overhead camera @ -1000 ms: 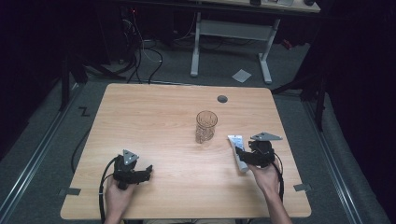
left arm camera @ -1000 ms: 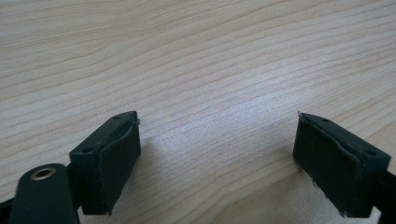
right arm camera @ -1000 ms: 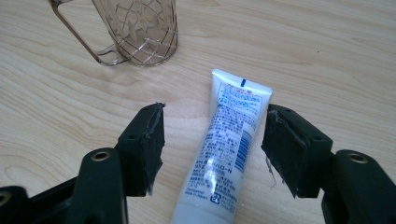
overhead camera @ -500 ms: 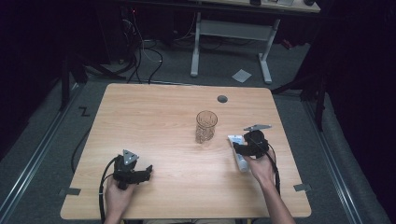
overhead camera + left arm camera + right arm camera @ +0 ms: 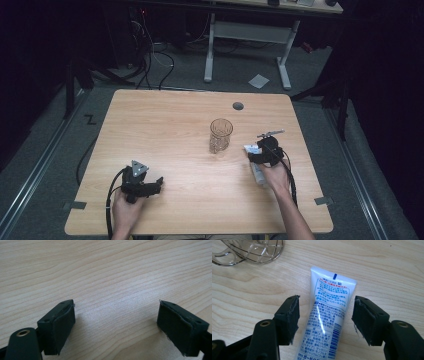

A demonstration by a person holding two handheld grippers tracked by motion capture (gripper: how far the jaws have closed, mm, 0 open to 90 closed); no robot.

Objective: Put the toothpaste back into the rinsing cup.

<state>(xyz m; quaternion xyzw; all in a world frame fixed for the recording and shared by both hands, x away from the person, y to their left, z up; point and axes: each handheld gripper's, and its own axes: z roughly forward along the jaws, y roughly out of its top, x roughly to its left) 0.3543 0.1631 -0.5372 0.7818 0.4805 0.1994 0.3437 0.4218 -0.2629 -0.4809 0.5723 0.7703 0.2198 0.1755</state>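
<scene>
Toothpaste-style white plastic tube (image 5: 325, 322) with blue and red print lies flat on the pale wood-grain table (image 5: 165, 130) at my right, its flat crimped end pointing toward the clear wire-mesh cup (image 5: 220, 135). I hold my right gripper (image 5: 325, 318) low over the tube, its black, padded jaws apart and straddling the glossy body with a gap on each side; neither pad presses on it. In the high view that right gripper (image 5: 260, 154) sits just over the tube's (image 5: 258, 173) far end, with the cup standing upright near it, to its left and well clear of the jaws. In the right gripper view the cup's rounded lattice (image 5: 254, 250) shows at the top left, apart from the tube. My left gripper (image 5: 116, 322) rests low at the near left of the table, well apart from the tube, its felt-faced jaws wide apart over bare wood. A small dark round grommet (image 5: 238, 106) sits in the tabletop near the far edge, beyond the cup.
</scene>
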